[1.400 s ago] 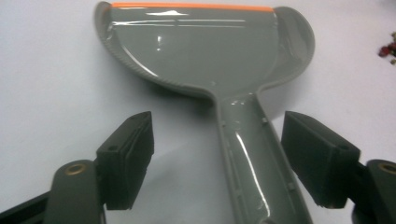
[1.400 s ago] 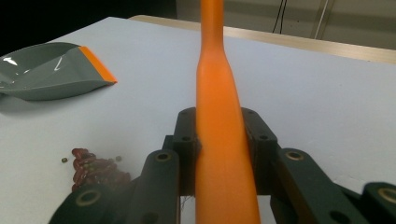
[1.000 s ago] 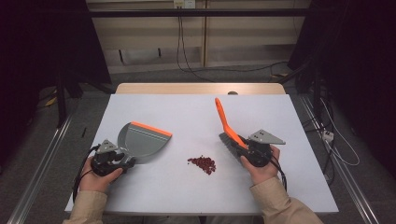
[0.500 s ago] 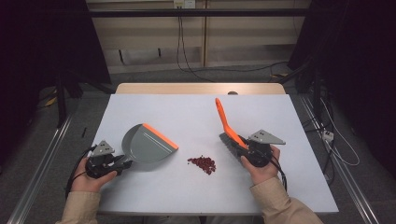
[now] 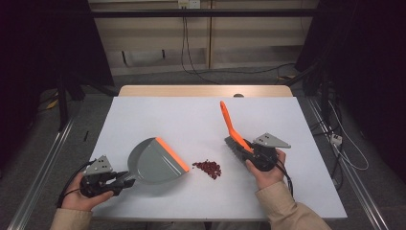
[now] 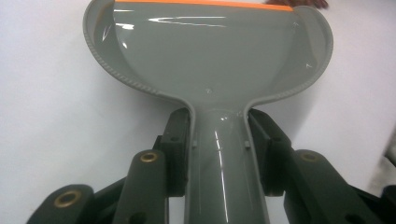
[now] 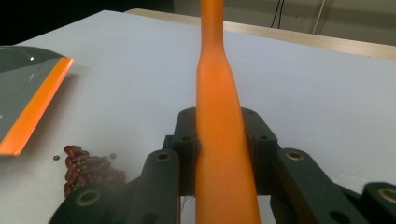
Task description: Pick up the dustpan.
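A white rectangular table (image 5: 158, 115) spans the middle of the high view. At its lower left lies a grey plastic dustpan with an orange front lip (image 5: 154, 161); its long axis runs from the handle at lower left toward the lip at the right, and the lip faces a small heap of dark red beans (image 5: 207, 168) just beside it, near the frame's centre. Right of the heap, an orange-handled brush with dark bristles (image 5: 231, 125) has its bristles down on the table, its handle slanting toward the upper left.

The left gripper (image 5: 125, 178), low at the frame's lower left and aimed right, is clenched on the dustpan's handle; in the left gripper view both jaws press the handle's sides. The right gripper (image 5: 245, 149), held in a hand (image 5: 264, 171) at lower right and aimed upper left, is clamped on the brush handle.
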A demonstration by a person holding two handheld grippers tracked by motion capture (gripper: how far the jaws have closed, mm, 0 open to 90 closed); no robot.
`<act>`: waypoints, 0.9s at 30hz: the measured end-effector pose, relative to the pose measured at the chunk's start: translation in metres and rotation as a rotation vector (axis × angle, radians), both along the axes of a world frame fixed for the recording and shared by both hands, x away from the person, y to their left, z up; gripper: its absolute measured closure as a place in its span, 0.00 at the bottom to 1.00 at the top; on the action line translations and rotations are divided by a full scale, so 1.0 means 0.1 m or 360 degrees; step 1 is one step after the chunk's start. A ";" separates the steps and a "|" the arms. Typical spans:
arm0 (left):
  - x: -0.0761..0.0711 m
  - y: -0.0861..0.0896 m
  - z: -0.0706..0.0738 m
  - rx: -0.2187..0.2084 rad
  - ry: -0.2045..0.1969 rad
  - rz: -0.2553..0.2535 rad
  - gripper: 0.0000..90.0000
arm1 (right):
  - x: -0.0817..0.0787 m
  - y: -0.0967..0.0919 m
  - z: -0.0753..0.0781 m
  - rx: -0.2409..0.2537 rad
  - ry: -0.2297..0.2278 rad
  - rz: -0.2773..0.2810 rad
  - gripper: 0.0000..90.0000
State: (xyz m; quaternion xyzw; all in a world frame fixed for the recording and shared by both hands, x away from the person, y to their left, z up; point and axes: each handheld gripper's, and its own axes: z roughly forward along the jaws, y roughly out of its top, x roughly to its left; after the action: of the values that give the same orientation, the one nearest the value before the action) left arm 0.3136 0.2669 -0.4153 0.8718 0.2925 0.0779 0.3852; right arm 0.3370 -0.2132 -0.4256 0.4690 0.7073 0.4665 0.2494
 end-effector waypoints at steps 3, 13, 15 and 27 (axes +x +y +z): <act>-0.01 -0.05 -0.03 0.0016 0.0028 -0.0041 0.70 | 0.03 0.04 -0.02 -0.0016 0.0005 0.0004 0.79; 0.00 -0.27 -0.09 0.0029 0.0029 -0.0173 0.70 | 0.07 0.20 -0.08 -0.0080 0.0009 0.0042 0.79; -0.01 -0.29 -0.10 0.0018 0.0036 -0.0191 0.70 | 0.08 0.22 -0.10 -0.0091 0.0015 0.0054 0.79; -0.02 -0.39 -0.13 0.0028 0.0044 -0.0237 0.69 | 0.06 0.30 -0.13 -0.0115 0.0026 0.0090 0.79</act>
State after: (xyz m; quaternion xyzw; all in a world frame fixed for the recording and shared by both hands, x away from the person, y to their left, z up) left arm 0.3114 0.2279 -0.4281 0.8955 0.2315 0.0395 0.3781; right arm 0.3433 -0.1829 -0.4386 0.4434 0.7386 0.4435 0.2471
